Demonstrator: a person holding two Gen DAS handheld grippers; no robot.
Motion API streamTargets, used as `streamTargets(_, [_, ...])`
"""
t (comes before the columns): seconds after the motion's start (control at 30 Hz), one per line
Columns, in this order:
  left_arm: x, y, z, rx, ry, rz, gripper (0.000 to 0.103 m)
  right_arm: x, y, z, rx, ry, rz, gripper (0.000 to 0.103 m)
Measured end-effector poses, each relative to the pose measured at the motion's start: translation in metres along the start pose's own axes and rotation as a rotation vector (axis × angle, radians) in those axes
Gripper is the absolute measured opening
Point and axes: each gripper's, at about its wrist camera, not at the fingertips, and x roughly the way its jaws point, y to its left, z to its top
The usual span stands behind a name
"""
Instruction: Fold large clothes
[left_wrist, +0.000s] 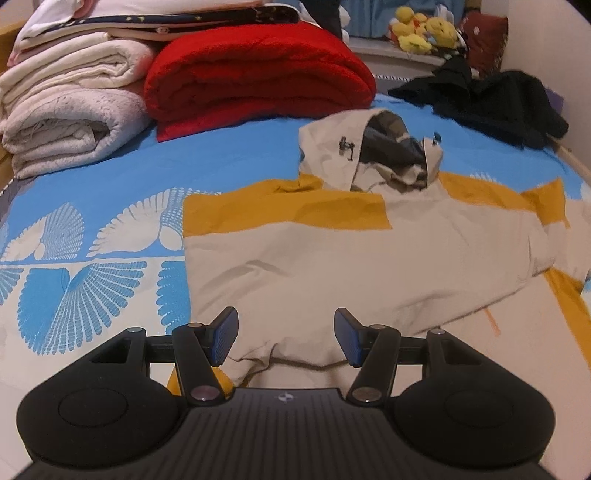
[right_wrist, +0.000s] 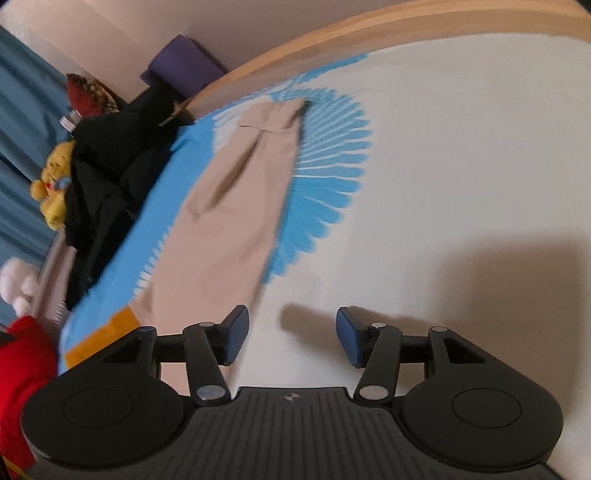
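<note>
A beige hooded jacket with mustard-yellow bands (left_wrist: 332, 266) lies spread flat on the bed, hood (left_wrist: 369, 147) toward the far side. Its left sleeve is folded in over the body. My left gripper (left_wrist: 286, 339) is open and empty, just above the jacket's near hem. In the right wrist view the jacket's other sleeve (right_wrist: 236, 206) lies stretched out on the sheet, cuff pointing away. My right gripper (right_wrist: 291, 338) is open and empty, over bare sheet just right of that sleeve.
A blue and white patterned bedsheet (left_wrist: 92, 258) covers the bed. Folded white blankets (left_wrist: 66, 122) and a red blanket (left_wrist: 258, 74) are stacked at the far left. A black garment (left_wrist: 491, 99) and yellow plush toys (left_wrist: 421, 29) lie far right. A wooden bed rail (right_wrist: 332, 48) borders the sheet.
</note>
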Motion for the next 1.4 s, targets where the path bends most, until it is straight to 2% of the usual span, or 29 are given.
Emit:
streamTargets(0.13, [0.003, -0.010, -0.005, 0.051, 0.000, 0.014, 0.063, 0.027, 0.024, 0.008, -0.032, -0.041, -0.025, 0.056])
streamTargets(0.23, [-0.003, -0.019, -0.007, 0.104, -0.028, 0.007, 0.063, 0.043, 0.044, 0.007, -0.072, -0.098, -0.087, 0.056])
streamTargets(0.27, [-0.004, -0.019, -0.008, 0.109, -0.033, 0.007, 0.063, 0.046, 0.050, 0.005, -0.080, -0.112, -0.111, 0.050])
streamTargets(0.3, [-0.004, -0.018, -0.007, 0.105, -0.035, 0.007, 0.063, 0.049, 0.060, 0.003, -0.091, -0.126, -0.146, 0.027])
streamTargets(0.33, [-0.004, -0.017, -0.007, 0.095, -0.032, 0.006, 0.063, 0.051, 0.066, 0.001, -0.091, -0.134, -0.165, 0.012])
streamTargets(0.37, [-0.005, -0.014, -0.007, 0.082, -0.029, 0.002, 0.063, 0.050, 0.070, -0.001, -0.086, -0.148, -0.169, 0.002])
streamTargets(0.53, [-0.012, -0.001, 0.000, 0.038, -0.043, -0.007, 0.063, 0.014, 0.124, -0.011, -0.188, -0.296, -0.171, 0.001])
streamTargets(0.7, [-0.030, 0.020, 0.009, -0.023, -0.076, -0.020, 0.063, -0.043, 0.205, -0.044, -0.458, -0.426, -0.140, 0.000])
streamTargets(0.77, [-0.038, 0.030, 0.012, -0.051, -0.087, -0.024, 0.063, -0.067, 0.239, -0.070, -0.583, -0.456, -0.075, 0.000])
streamTargets(0.87, [-0.050, 0.043, 0.015, -0.088, -0.101, -0.032, 0.063, -0.115, 0.295, -0.143, -0.856, -0.462, 0.104, 0.000])
streamTargets(0.93, [-0.056, 0.052, 0.016, -0.114, -0.108, -0.037, 0.063, -0.139, 0.316, -0.197, -1.024, -0.423, 0.230, 0.000])
streamTargets(1.0, [-0.062, 0.061, 0.015, -0.129, -0.109, -0.040, 0.063, -0.155, 0.325, -0.258, -1.178, -0.282, 0.381, 0.000])
streamTargets(1.13, [-0.074, 0.080, 0.016, -0.175, -0.124, -0.045, 0.063, -0.158, 0.315, -0.355, -1.300, 0.029, 0.492, 0.001])
streamTargets(1.23, [-0.080, 0.091, 0.015, -0.193, -0.129, -0.049, 0.063, -0.144, 0.296, -0.397, -1.288, 0.208, 0.444, 0.001])
streamTargets(1.33, [-0.084, 0.101, 0.014, -0.203, -0.131, -0.055, 0.063, -0.121, 0.279, -0.408, -1.194, 0.360, 0.343, 0.002])
streamTargets(1.37, [-0.085, 0.104, 0.014, -0.208, -0.133, -0.055, 0.063, -0.122, 0.274, -0.413, -1.166, 0.373, 0.326, 0.008])
streamTargets(1.4, [-0.086, 0.108, 0.013, -0.214, -0.134, -0.056, 0.063, -0.121, 0.271, -0.410, -1.131, 0.386, 0.310, 0.019])
